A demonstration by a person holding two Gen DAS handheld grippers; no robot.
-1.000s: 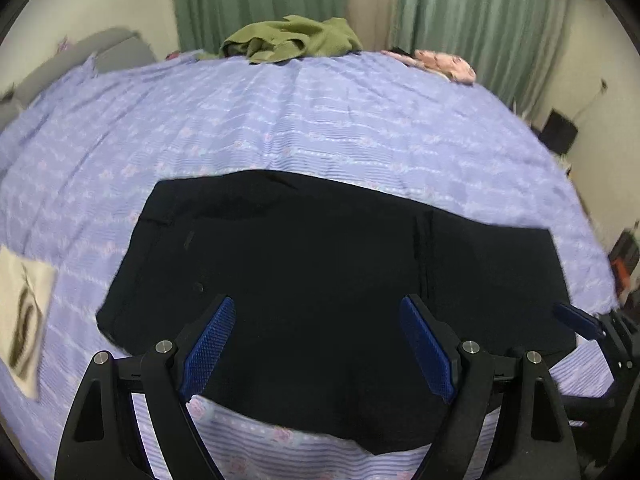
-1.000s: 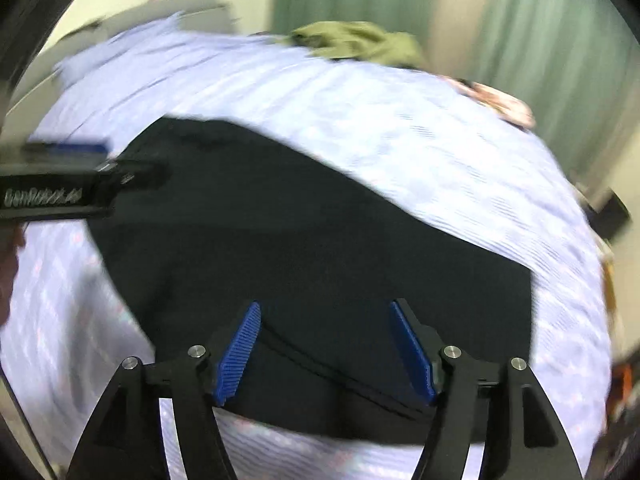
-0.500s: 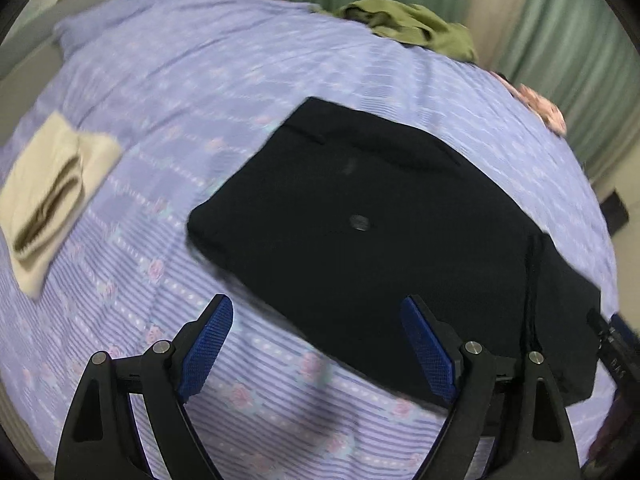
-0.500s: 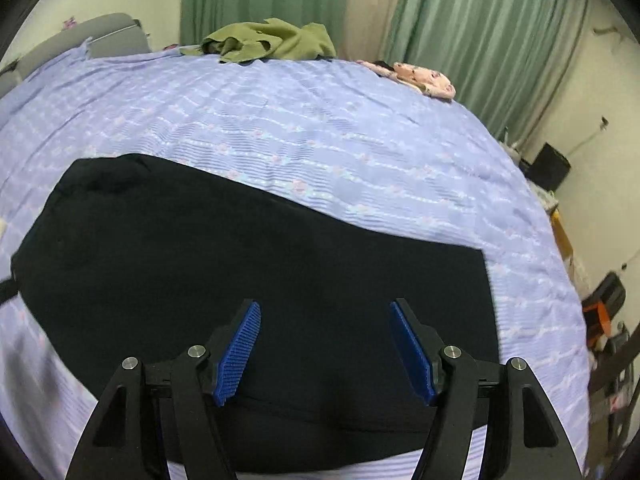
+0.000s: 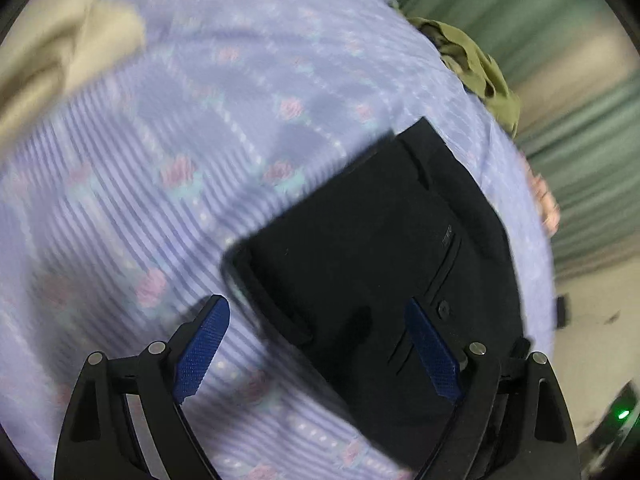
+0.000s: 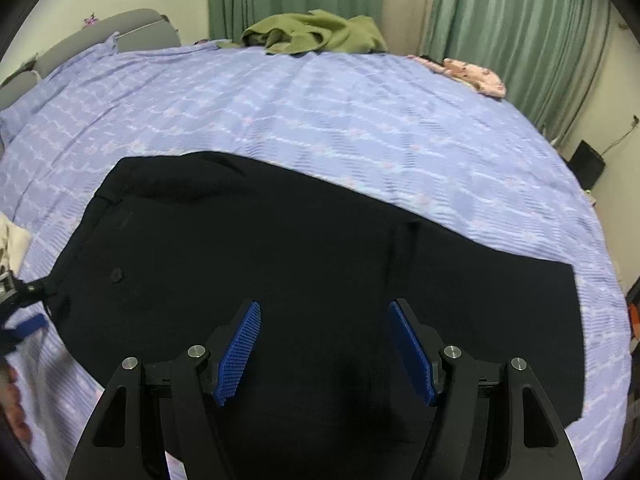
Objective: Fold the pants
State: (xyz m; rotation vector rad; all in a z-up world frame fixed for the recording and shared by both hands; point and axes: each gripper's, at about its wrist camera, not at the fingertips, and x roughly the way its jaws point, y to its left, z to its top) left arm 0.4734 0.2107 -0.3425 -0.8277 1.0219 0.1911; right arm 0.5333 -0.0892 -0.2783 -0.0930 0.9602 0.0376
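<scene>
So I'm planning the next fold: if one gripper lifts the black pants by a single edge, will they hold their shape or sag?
The black pants lie flat and follow the bed sheet, so they will probably droop from one edge. The stacked layers at the folded edge could slide apart. Nothing looks stiff or fragile; lifting with both open grippers seems safer.

One black pants (image 6: 304,264), one green garment (image 6: 316,32), one pink garment (image 6: 474,74), one cream cloth (image 5: 52,52), two hand-held grippers
</scene>
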